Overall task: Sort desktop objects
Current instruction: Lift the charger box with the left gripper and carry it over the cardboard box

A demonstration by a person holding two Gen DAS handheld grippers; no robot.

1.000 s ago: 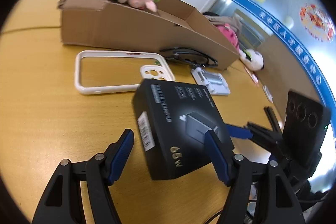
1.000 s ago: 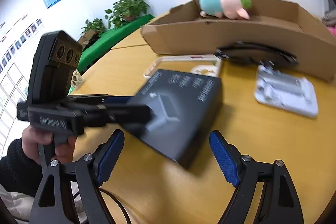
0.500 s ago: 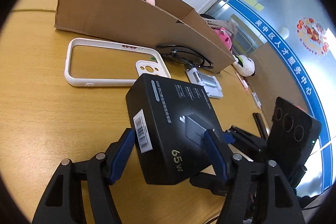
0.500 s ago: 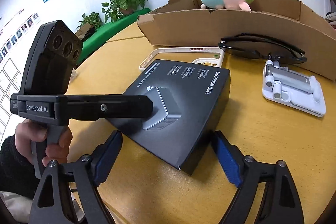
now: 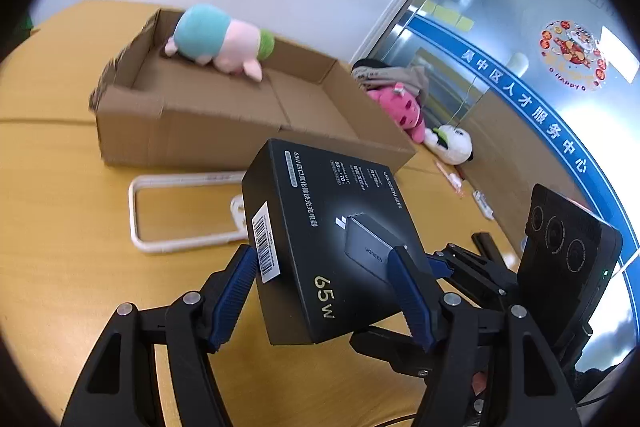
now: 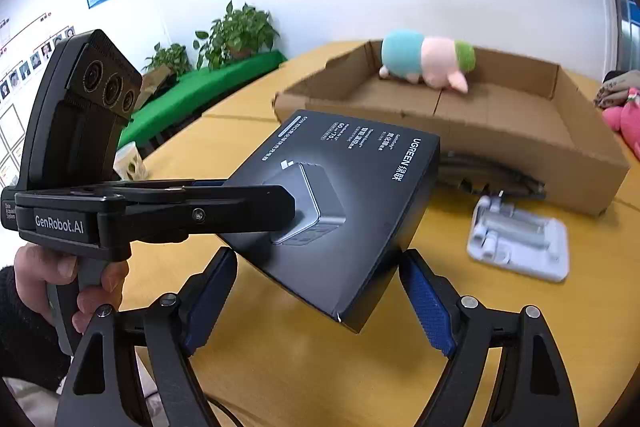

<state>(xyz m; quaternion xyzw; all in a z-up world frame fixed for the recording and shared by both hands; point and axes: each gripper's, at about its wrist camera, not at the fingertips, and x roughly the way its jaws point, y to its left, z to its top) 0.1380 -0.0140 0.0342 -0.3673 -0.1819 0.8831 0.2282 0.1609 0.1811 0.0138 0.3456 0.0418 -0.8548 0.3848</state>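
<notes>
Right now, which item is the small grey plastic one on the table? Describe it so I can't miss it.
Find the long cardboard tray holding a plush toy. In front of its near wall lie black glasses; just nearer sits the grey plastic stand. It is the only pale, flat, ridged piece there.

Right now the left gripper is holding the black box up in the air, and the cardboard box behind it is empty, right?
Not quite. The cardboard box is not empty: a stuffed toy lies inside, as the left wrist view shows. The left gripper does hold the black box up.
</notes>
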